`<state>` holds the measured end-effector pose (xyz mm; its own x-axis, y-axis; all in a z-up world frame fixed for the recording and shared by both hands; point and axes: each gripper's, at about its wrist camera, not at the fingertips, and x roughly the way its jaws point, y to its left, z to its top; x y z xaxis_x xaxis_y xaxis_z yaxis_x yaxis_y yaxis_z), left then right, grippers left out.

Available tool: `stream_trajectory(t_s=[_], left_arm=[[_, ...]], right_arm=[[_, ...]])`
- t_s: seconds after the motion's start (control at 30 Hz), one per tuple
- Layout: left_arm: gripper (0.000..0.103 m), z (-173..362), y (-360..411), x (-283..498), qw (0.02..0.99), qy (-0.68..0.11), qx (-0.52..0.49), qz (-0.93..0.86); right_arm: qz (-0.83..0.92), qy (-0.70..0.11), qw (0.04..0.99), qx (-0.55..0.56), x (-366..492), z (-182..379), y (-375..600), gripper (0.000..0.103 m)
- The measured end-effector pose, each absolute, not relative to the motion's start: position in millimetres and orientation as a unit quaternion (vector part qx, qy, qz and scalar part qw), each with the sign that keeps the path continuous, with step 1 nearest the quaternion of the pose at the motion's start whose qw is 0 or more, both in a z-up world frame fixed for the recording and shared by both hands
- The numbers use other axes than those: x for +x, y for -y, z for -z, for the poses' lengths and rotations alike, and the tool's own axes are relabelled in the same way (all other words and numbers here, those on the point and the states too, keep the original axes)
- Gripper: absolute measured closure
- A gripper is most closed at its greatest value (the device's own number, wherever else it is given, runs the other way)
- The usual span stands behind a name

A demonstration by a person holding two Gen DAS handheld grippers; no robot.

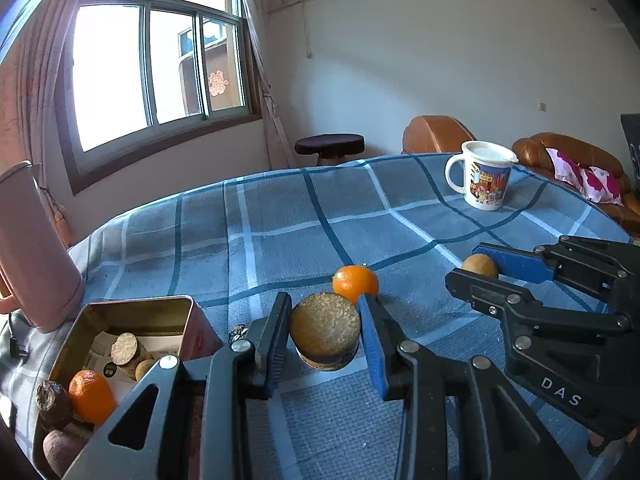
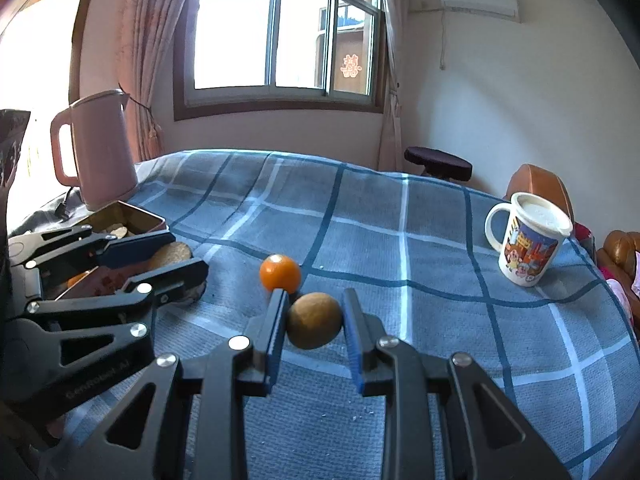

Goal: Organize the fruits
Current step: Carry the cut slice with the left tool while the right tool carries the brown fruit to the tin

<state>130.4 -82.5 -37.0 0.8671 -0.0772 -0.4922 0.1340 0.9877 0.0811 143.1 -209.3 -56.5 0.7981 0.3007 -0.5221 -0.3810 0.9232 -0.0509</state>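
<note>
Left wrist view: the left tongs (image 1: 325, 330) are clenched on a round, brown, rough-topped cake-like disc (image 1: 325, 325), held clear above the blue checked cloth of the desk (image 1: 280, 224), while the open gold-lined metal tin (image 1: 132, 312) that already holds an orange, dark tubers and similar discs lies just to the lower left of these tongs, so the left hand is the nearer one to it. The right tongs (image 2: 314, 320) grasp a small, brown, oval fruit (image 2: 315, 321). A loose round orange tangerine (image 2: 280, 273) rests on the cloth just beyond both.
</note>
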Motion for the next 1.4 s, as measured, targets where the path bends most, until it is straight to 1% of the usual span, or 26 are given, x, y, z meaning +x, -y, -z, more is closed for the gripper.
stream_trajectory(t_s=[0.57, 1.4], left_arm=[[0.067, 32, 80, 117, 0.973, -0.22, 0.053, 0.045], [0.067, 27, 80, 102, 0.981, -0.186, 0.047, 0.039]], right_arm=[[-0.183, -0.222, 0.956, -0.063, 132, 49, 217, 0.074], [-0.181, -0.185, 0.964, -0.054, 119, 43, 223, 0.074]])
